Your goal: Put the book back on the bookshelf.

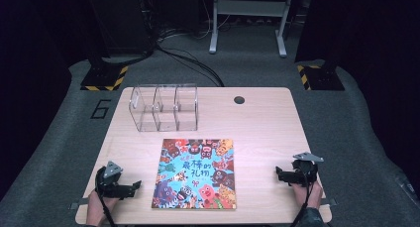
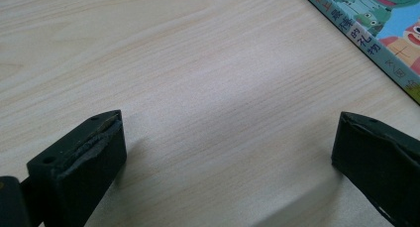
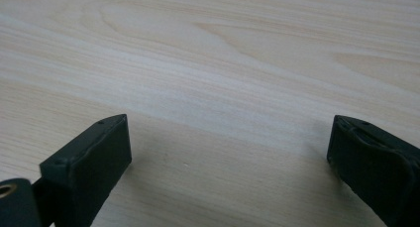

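Observation:
A colourful picture book (image 1: 195,173) lies flat on the wooden table (image 1: 262,133), near the front edge and between the two hands. My left gripper (image 1: 134,186) rests on the table left of the book, jaws wide open with bare wood between them; in the left gripper view (image 2: 228,133) the book's spine (image 2: 376,43) crosses the upper right corner. Right of the book my right gripper (image 1: 278,173) rests on the table, open as well, and the right gripper view (image 3: 228,130) has plain tabletop between its jaws. A clear plastic organiser (image 1: 163,107) with three compartments stands behind the book.
A round cable hole (image 1: 239,99) sits in the table's far side. Beyond the table are grey carpet, black stands with yellow-black striped bases (image 1: 105,78), cables and a white metal frame (image 1: 247,19).

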Motion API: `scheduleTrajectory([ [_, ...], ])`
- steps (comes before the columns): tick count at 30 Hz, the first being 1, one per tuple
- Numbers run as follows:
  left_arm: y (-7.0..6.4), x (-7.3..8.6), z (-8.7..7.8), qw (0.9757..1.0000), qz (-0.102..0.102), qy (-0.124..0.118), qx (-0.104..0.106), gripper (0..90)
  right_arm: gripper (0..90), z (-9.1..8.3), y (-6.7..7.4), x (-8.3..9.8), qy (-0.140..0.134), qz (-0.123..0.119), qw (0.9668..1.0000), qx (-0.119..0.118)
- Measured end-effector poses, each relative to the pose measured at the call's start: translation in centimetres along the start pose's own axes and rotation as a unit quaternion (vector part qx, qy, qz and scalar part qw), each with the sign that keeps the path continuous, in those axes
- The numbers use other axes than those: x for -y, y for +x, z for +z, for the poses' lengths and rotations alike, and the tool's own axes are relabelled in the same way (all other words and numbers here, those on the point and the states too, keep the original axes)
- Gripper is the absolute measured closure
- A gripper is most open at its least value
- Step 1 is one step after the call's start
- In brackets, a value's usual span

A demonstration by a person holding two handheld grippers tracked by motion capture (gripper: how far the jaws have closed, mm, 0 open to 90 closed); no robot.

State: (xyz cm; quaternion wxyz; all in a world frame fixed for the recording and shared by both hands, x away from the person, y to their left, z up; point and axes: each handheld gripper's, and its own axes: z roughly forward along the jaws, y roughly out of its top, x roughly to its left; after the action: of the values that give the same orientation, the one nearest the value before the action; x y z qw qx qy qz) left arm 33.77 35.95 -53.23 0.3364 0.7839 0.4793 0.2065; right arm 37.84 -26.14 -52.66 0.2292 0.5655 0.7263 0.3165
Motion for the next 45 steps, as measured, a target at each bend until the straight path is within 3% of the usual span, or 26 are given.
scheduleTrajectory([
  [2, 0.0, 0.0, 0.0, 1.0000, 0.000, 0.001, 0.000, 0.3, 2.6, -0.5, 0.6, -0.5, -0.012, 0.014, 0.9996, -0.019],
  [6, 0.0, -0.3, 0.2, 1.0000, 0.003, 0.004, -0.003, 0.0, 3.2, -1.0, 1.9, -1.4, -0.013, 0.009, 0.9993, -0.035],
  [8, -0.2, -0.7, 0.3, 0.9997, -0.010, 0.019, -0.012, 0.2, 3.4, -1.1, 3.5, -2.4, -0.008, 0.003, 0.9982, -0.059],
  [10, -0.2, -0.8, 0.3, 0.9996, -0.014, 0.019, -0.013, 0.3, 3.4, -1.0, 4.0, -2.7, -0.007, -0.002, 0.9978, -0.066],
  [12, -0.6, -1.4, 0.6, 0.9993, -0.035, 0.008, -0.004, 0.3, 3.4, -0.8, 5.2, -3.4, 0.004, -0.001, 0.9963, -0.086],
  [14, -0.8, -1.7, 0.7, 0.9994, -0.032, 0.009, 0.002, 0.3, 3.4, -0.6, 5.6, -3.6, 0.006, -0.003, 0.9957, -0.093],
  [17, -1.7, -2.6, 1.3, 0.9995, -0.025, 0.011, 0.016, 0.2, 4.2, 0.1, 7.8, -4.5, 0.025, -0.015, 0.9920, -0.123],
  [21, -2.5, -3.0, 2.1, 0.9994, -0.030, 0.004, 0.018, 0.3, 5.3, 1.0, 9.8, -5.3, 0.046, -0.036, 0.9879, -0.144],
  [23, -2.7, -3.0, 2.5, 0.9991, -0.038, 0.002, 0.017, 0.3, 5.9, 1.7, 10.9, -5.7, 0.068, -0.043, 0.9844, -0.156],
  [24, -2.7, -3.0, 2.5, 0.9991, -0.038, 0.002, 0.017, 0.2, 6.3, 2.1, 11.2, -5.9, 0.073, -0.059, 0.9826, -0.160],
  [26, -2.8, -3.2, 2.7, 0.9995, -0.029, 0.008, 0.007, 0.3, 7.7, 2.8, 12.3, -6.4, 0.094, -0.058, 0.9778, -0.178],
  [27, -2.8, -3.2, 2.7, 0.9995, -0.029, 0.008, 0.007, 0.3, 7.7, 2.8, 12.3, -6.4, 0.094, -0.058, 0.9778, -0.178],
  [28, -3.1, -3.3, 2.9, 0.9995, -0.031, 0.008, 0.003, 0.2, 9.5, 3.3, 13.1, -6.9, 0.105, -0.072, 0.9744, -0.185],
  [29, -3.1, -3.3, 2.9, 0.9995, -0.031, 0.008, 0.003, 0.2, 10.8, 3.5, 13.3, -7.1, 0.108, -0.076, 0.9735, -0.186],
  [30, -3.1, -3.4, 2.9, 0.9996, -0.026, 0.013, 0.003, 0.2, 10.8, 3.5, 13.3, -7.1, 0.108, -0.076, 0.9735, -0.186],
  [31, -3.4, -3.4, 3.0, 0.9997, -0.016, 0.017, 0.000, 0.0, 12.5, 3.9, 14.0, -7.6, 0.125, -0.082, 0.9700, -0.192],
  [33, -3.4, -3.5, 3.0, 0.9997, -0.011, 0.022, -0.002, 0.2, 13.6, 4.2, 14.6, -8.0, 0.135, -0.090, 0.9681, -0.191],
  [34, -3.6, -3.4, 3.1, 0.9996, -0.028, 0.009, -0.005, 0.1, 14.5, 4.3, 14.7, -8.1, 0.139, -0.094, 0.9667, -0.193],
  [36, -3.6, -3.3, 3.1, 0.9996, -0.026, 0.008, -0.006, 0.2, 15.3, 4.6, 15.1, -8.5, 0.147, -0.095, 0.9645, -0.198],
  [38, -3.7, -3.2, 3.2, 0.9998, -0.015, 0.007, -0.014, 0.4, 17.9, 4.9, 15.3, -8.7, 0.154, -0.098, 0.9631, -0.198],
  [42, -3.8, -3.1, 3.2, 0.9997, -0.019, -0.002, -0.017, 0.2, 23.1, 5.6, 15.7, -9.0, 0.167, -0.083, 0.9614, -0.202],
  [43, -3.7, -3.1, 3.2, 0.9997, -0.018, -0.002, -0.017, 0.2, 24.5, 5.7, 15.7, -9.0, 0.174, -0.081, 0.9594, -0.207],
  [45, -3.8, -3.1, 3.3, 0.9997, -0.018, -0.002, -0.017, 0.2, 26.3, 5.7, 15.8, -9.1, 0.175, -0.074, 0.9607, -0.202],
])
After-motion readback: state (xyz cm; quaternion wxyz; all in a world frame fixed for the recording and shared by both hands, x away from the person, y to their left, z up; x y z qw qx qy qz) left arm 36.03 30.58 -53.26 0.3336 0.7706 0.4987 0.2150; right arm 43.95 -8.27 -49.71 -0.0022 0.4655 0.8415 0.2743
